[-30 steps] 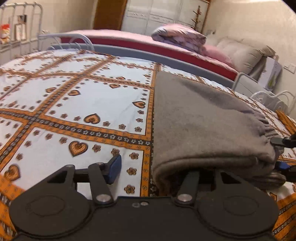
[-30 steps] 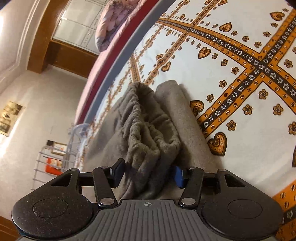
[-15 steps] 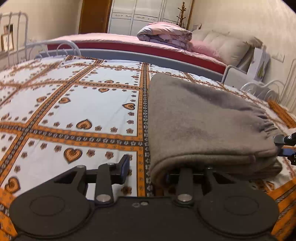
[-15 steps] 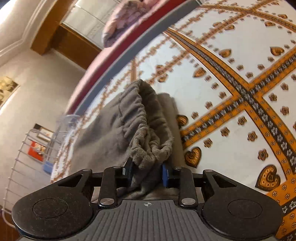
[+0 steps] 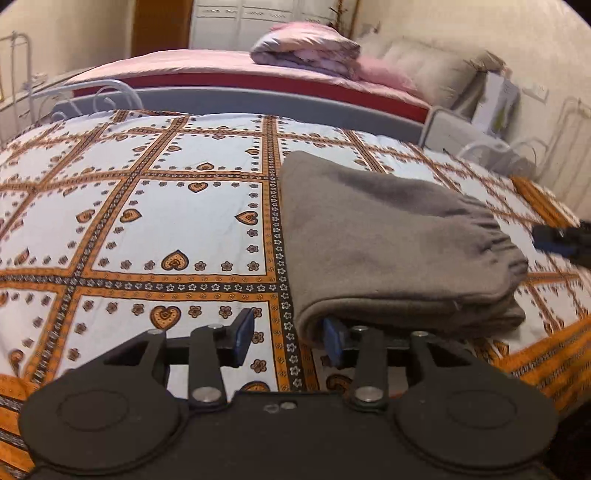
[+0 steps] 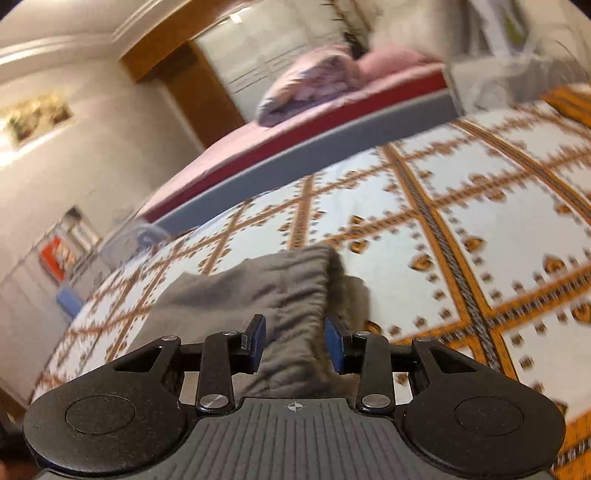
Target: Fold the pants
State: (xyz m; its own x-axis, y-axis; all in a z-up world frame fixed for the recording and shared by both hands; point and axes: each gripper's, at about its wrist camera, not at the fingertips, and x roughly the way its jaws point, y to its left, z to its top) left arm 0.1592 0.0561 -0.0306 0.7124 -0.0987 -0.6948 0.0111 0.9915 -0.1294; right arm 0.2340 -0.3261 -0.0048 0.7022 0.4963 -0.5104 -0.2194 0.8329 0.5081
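Both tools are lifting off the bed (image 5: 155, 229). The left tool (image 5: 286, 338) is empty and part open beside the pants (image 5: 388, 240); the right tool (image 6: 295, 341), having closed then loosened, is straddling the waistband without pressing. The fold looks finished.

Grey pants (image 5: 388, 236), orange-and-white heart-patterned bedspread (image 5: 166, 221)

– What is spread over the near bed?
– A white bedspread (image 5: 177, 229) with orange bands and hearts.
– And past its far edge?
– A pink bed (image 5: 229, 70) is seen, a rolled quilt (image 5: 306, 48) laid on it, white wardrobe doors (image 5: 258, 22) behind.
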